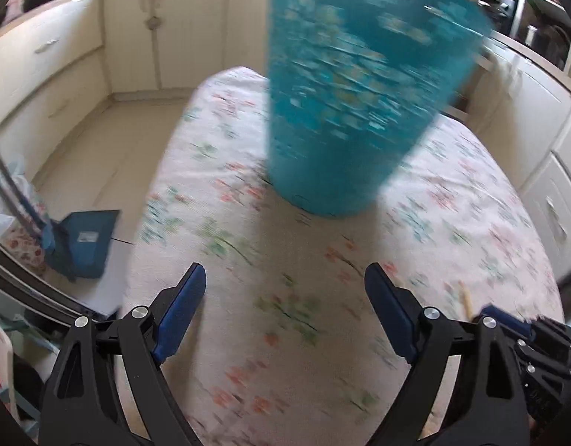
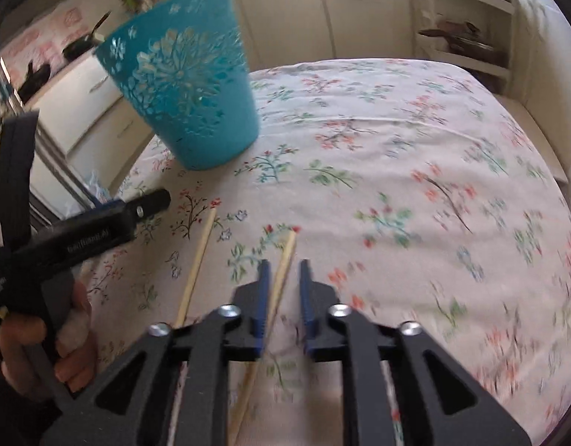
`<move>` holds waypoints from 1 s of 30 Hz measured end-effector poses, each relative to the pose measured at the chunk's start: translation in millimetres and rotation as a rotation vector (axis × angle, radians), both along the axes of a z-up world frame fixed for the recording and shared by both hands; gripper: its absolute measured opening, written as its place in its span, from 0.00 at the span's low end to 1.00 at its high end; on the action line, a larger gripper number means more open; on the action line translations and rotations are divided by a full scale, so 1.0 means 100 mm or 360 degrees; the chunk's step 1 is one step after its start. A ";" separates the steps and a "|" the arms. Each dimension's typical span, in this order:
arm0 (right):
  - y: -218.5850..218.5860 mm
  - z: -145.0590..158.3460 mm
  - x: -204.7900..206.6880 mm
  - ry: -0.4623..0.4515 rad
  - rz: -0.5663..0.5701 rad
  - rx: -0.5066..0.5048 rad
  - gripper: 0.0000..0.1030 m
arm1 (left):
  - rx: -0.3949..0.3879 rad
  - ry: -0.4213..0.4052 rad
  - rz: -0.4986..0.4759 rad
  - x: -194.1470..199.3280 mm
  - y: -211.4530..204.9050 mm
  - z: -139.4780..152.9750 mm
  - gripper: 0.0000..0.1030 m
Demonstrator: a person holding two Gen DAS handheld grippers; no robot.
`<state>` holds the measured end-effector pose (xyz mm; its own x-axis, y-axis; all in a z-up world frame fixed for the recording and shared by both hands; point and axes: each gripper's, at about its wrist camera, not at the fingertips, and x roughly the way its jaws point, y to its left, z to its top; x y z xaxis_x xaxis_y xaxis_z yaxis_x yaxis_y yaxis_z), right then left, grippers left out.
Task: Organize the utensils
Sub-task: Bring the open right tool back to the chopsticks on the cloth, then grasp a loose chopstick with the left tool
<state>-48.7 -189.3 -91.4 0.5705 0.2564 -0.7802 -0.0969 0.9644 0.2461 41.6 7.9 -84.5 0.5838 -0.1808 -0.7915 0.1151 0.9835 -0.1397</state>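
Left tool [image 1: 285,308] gapes wide and empty; right tool [image 2: 283,290] stands narrowly parted.

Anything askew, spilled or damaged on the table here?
Two chopsticks lie loose on the floral tablecloth instead of in the teal cup, angled apart. One lies between the right gripper fingers. The cup stands upright; no spill or damage shows.
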 end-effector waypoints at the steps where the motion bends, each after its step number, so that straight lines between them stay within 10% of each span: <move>1: -0.01 0.02 -0.07 -0.0004 0.0005 0.0023 0.23 | -0.0008 0.0005 -0.0018 -0.05 -0.03 0.01 0.81; 10: 0.12 -0.01 -0.36 -0.0035 0.0068 -0.0115 0.23 | 0.0170 0.0030 -0.0149 -0.21 -0.49 -0.03 0.80; 20: 0.01 0.00 -0.37 -0.0078 0.0054 -0.0088 0.21 | 0.0236 0.0018 -0.0336 -0.26 -0.68 -0.05 0.08; 30: 0.08 -0.02 -0.20 -0.0081 0.0050 -0.0026 0.20 | 0.0280 0.0059 -0.0233 -0.24 -0.39 -0.05 0.18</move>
